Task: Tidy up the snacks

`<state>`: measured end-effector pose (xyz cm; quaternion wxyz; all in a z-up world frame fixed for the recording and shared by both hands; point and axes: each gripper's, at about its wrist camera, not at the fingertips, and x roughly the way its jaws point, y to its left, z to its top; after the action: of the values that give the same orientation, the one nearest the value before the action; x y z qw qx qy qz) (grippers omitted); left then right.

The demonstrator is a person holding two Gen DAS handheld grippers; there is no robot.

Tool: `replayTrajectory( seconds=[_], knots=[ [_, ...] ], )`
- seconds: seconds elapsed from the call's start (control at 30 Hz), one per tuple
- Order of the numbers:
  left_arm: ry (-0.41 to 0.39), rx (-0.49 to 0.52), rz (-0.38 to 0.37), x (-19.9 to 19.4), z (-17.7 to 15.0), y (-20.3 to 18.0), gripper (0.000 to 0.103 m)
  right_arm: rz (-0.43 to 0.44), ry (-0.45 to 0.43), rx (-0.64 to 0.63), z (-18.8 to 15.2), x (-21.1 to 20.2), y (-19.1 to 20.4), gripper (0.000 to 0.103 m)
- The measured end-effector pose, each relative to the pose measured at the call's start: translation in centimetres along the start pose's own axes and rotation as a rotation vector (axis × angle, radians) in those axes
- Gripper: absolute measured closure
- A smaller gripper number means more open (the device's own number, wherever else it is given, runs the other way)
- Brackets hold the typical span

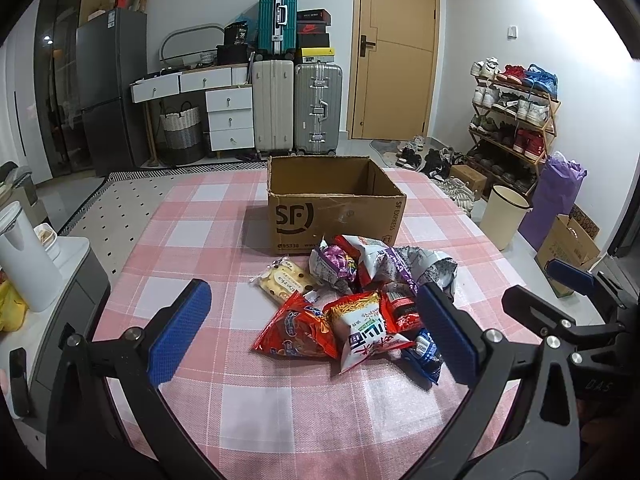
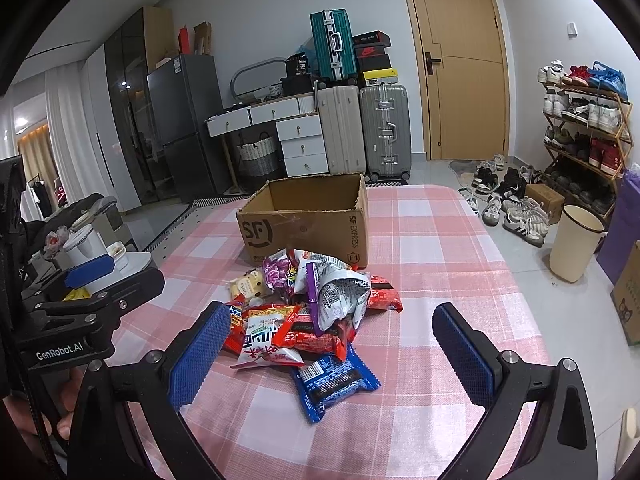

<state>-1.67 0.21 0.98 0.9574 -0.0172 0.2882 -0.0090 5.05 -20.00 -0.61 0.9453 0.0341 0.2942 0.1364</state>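
Both the left gripper (image 1: 312, 334) and right gripper (image 2: 332, 354) hover wide open and empty over the snack pile (image 1: 356, 300), just before the empty cardboard box (image 1: 334, 208). Overlapping, slippery wrappers could drag neighbours off together.

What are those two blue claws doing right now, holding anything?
Left gripper: open, holding nothing, above the snack pile.
Right gripper: open, holding nothing, above the same pile.
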Motion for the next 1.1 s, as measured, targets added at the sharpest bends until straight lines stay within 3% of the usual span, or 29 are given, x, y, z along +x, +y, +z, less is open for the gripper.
replayTrajectory(
  seconds=[1.1],
  knots=[
    [-0.007, 0.007, 0.001, 0.61, -0.22, -0.50, 0.001, 0.005, 0.001, 0.003, 0.11, 0.33, 0.15, 0.000]
  ],
)
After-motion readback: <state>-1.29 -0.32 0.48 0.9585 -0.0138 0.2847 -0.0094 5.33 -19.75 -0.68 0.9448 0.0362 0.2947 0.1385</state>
